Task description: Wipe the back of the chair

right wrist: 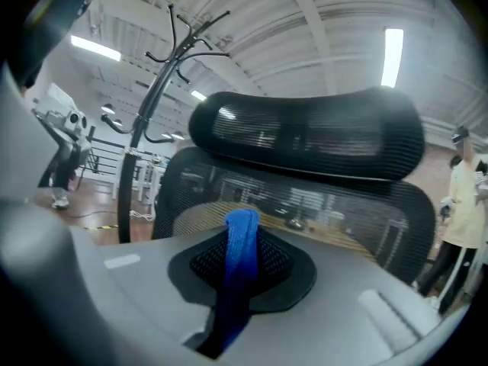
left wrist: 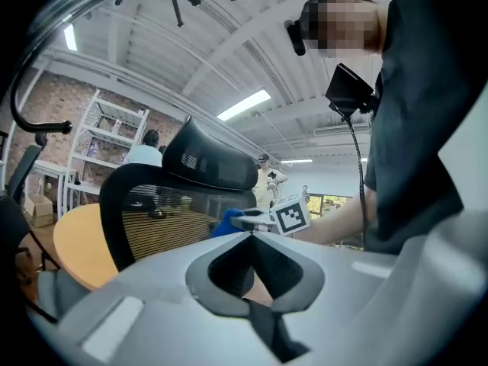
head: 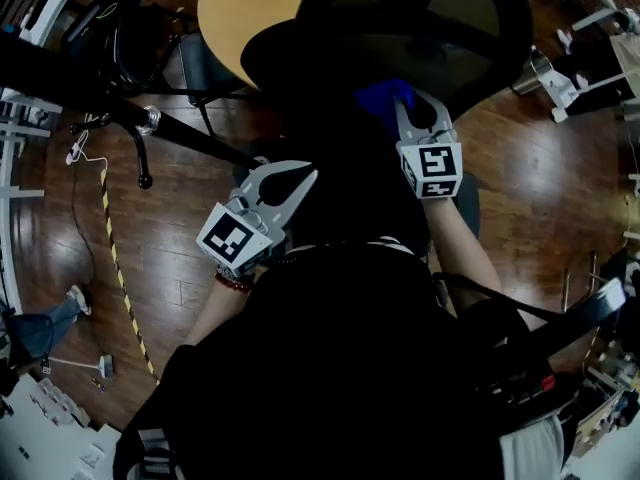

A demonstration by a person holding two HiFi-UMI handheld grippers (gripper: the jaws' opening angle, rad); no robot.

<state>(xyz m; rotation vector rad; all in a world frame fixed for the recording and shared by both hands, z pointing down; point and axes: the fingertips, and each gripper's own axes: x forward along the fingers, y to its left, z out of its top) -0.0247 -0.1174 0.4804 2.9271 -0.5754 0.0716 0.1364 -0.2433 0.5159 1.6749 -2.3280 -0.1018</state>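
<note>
A black mesh office chair [head: 420, 28] stands in front of me, its backrest [right wrist: 343, 204] and headrest [right wrist: 305, 139] filling the right gripper view. My right gripper [head: 418, 108] is shut on a blue cloth [right wrist: 240, 261], held close to the backrest's rear face; whether the cloth touches the mesh cannot be told. The left gripper view shows the same cloth [left wrist: 226, 223] beside the chair back [left wrist: 145, 219]. My left gripper [head: 285, 183] hangs lower and to the left, apart from the chair, shut with nothing in it.
Behind the chair is a round wooden table [head: 240, 8]. A black coat stand [right wrist: 156, 90] rises at the left. Yellow-black tape [head: 115, 258] runs over the wood floor. White shelving [left wrist: 107, 139] and people [right wrist: 461, 204] stand further off.
</note>
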